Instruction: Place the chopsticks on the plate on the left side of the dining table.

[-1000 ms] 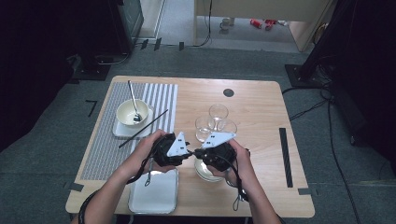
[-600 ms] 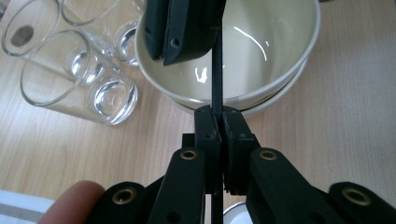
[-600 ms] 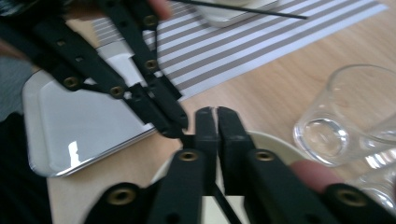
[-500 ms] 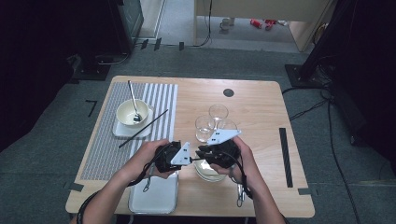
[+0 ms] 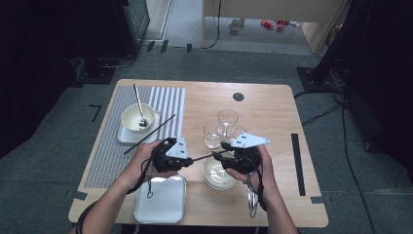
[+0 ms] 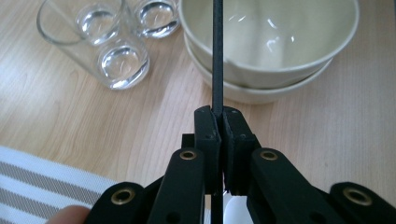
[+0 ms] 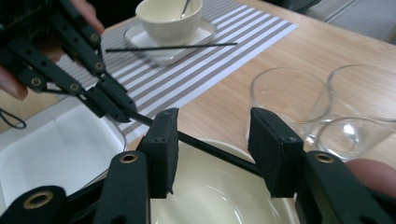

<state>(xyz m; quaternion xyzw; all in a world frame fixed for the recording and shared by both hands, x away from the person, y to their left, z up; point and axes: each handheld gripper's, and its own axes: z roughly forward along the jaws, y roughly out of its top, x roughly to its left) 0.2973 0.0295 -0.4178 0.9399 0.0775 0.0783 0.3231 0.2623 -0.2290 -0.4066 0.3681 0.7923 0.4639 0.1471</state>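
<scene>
The pale wooden table (image 5: 272,105) (smooth, rounded corners) stands on grey carpet and bears a striped mat (image 5: 109,151) and 2 stacked glossy cream bowls (image 6: 280,60) beside 3 clear glasses (image 7: 285,100). The left gripper (image 6: 219,122) is clamped tight on a thin black chopstick (image 6: 217,56) reaching over the bowls. The right gripper (image 7: 212,142) is spread wide around that stick's far end without touching it.

No writing, label, brand, number or sign can be read anywhere in these views. The worktop (image 5: 272,112), at the middle of the high view, bears only plain marks without letters.
</scene>
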